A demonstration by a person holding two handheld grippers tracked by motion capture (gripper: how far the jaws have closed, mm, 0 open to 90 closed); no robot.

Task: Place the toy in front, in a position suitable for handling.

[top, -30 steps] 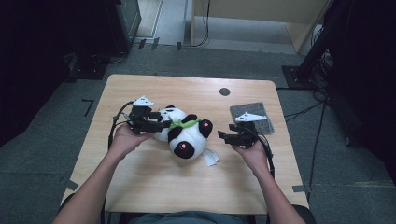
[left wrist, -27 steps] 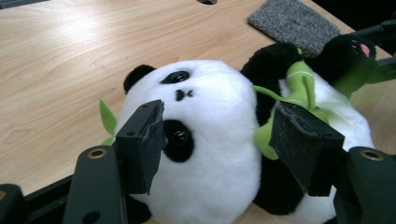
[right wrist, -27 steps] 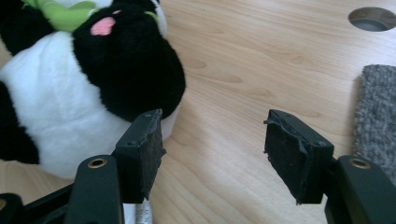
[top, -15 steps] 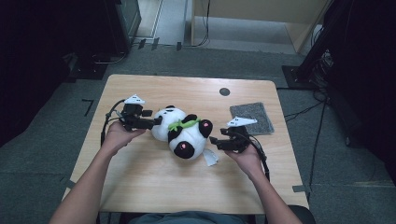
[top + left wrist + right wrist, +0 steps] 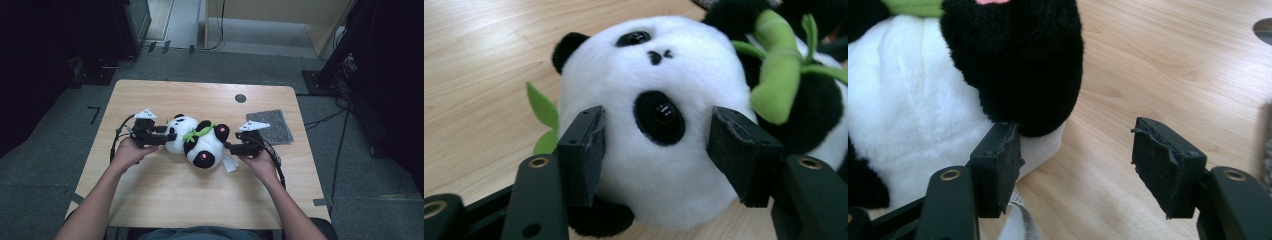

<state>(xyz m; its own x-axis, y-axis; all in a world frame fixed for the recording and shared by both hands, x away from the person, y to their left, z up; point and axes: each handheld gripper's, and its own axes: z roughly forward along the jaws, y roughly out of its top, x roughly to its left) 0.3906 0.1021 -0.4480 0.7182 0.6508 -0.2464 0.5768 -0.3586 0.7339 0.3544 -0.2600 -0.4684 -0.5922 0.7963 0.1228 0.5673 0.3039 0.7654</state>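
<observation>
Panda [image 5: 200, 142]: fluffy plush, mid-table on wood | your left gripper [image 5: 659, 145]: jaws just closing, astride its round head, bamboo sprig visible here | your right gripper [image 5: 1075, 170]: jaws parted, gripping nothing, beside black paw.

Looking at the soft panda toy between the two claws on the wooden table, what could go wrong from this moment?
1. The left claw straddles the round white head of the black-and-white plush panda toy; its jaws have just been closing, and the soft fur may squash and slip out.
2. The right claw is open, one pad beside a black plush limb, the other over the bare light wooden table. It may miss, or only catch the white fabric tag.
</observation>
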